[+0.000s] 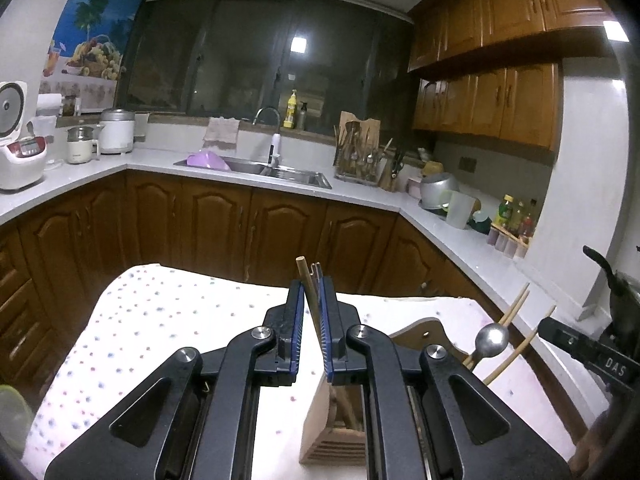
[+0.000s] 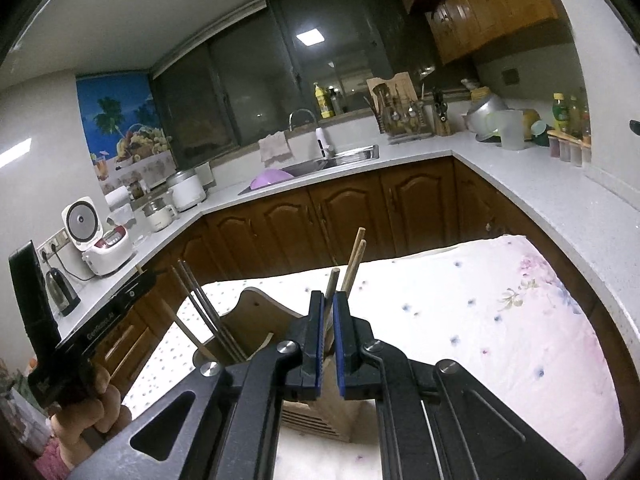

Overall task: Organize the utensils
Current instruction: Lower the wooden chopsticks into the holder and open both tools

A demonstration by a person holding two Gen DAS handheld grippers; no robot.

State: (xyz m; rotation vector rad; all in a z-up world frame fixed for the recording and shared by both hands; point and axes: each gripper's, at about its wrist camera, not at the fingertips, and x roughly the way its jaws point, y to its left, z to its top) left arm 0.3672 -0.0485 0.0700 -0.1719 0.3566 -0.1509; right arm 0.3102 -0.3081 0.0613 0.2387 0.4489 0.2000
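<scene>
Left wrist view: left gripper fingers pinch chopsticks above the wooden holder; right gripper likewise pinches a chopstick. Sticks may slip sideways, missing the holder's slots.

Home kitchen: sink, wooden cabinets, rice cooker.

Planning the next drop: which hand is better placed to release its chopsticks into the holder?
Left, probably: chopsticks in the left gripper reach into the wooden holder. The chopstick in the right gripper hangs over it, lower end hidden.
</scene>
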